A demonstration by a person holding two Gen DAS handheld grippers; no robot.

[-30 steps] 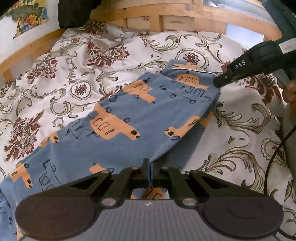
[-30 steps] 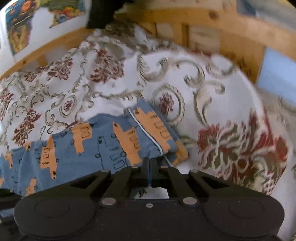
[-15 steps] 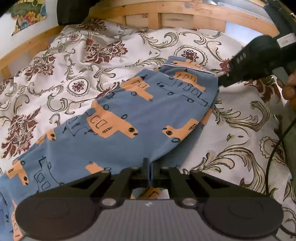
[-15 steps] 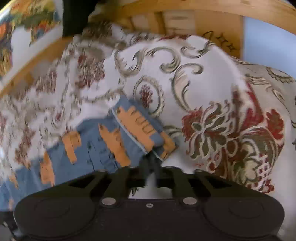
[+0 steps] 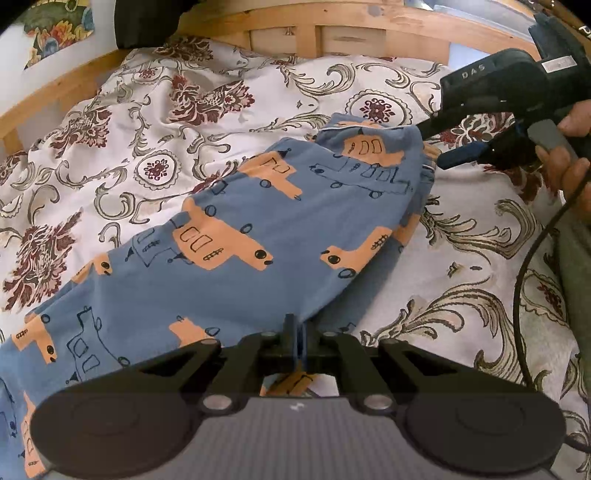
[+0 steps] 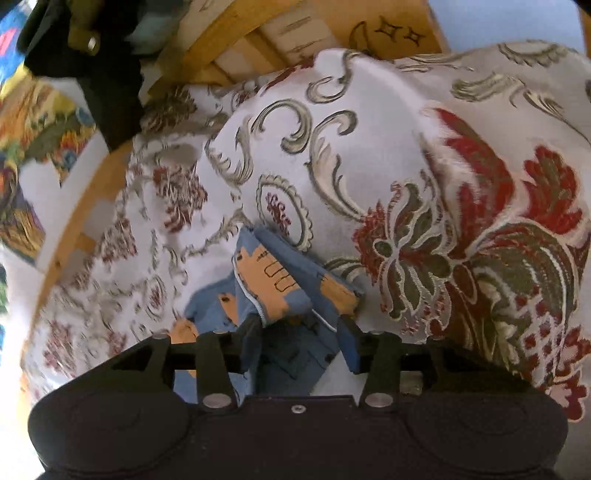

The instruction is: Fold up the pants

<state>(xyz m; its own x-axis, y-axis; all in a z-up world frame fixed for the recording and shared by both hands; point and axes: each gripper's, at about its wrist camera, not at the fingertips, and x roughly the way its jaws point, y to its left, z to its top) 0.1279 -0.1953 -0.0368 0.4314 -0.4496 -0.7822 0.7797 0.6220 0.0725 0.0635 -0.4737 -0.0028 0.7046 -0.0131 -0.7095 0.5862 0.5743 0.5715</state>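
Pants point(image 5: 236, 236) lie spread across the bed point(image 5: 155, 122). Left claw point(image 5: 297, 338) pinches their near edge, likely anchoring the fold; right claw point(image 6: 301, 334), fingers apart, straddles the waistband.

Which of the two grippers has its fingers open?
The right gripper: its fingers stand apart at the end of the pants. The left gripper is shut on the fabric.

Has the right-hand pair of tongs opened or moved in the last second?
Yes. The right tongs were shut on the pants and now stand open; seen from the left, they have drawn back from the waistband toward the wooden headboard.
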